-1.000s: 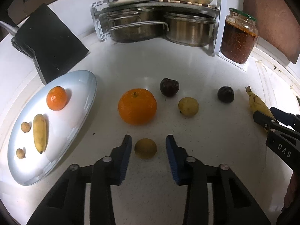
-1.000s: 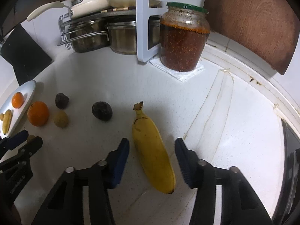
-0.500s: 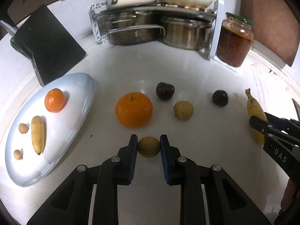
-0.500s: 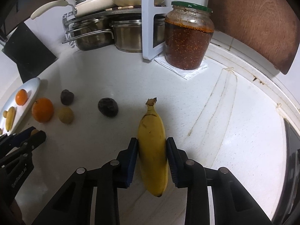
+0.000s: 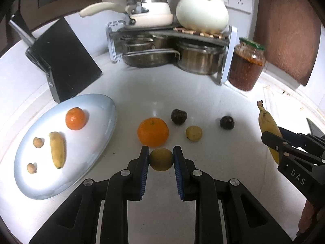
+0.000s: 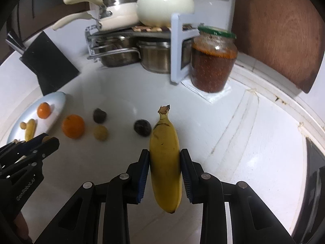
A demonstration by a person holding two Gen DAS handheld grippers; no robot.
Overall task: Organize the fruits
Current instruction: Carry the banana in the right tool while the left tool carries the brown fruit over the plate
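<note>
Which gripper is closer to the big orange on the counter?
Left. The left gripper, shut on a yellowish fruit, sits just in front of the big orange; the right gripper holds the banana farther away.

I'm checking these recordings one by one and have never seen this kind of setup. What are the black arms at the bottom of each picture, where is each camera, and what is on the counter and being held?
There is no robot here. A person holds a two-fingered tool in each hand, and a wide-angle camera on each tool looks forward along its fingers.

In the left camera's picture, the left tool is closed on a small yellow-green fruit. In the right camera's picture, the right tool grips a banana.

On the white counter lie a big orange, two dark fruits and a pale yellow fruit. To the left, a plate holds a small orange, a small banana and two little brown fruits. Behind are a pot rack and a jar.
</note>
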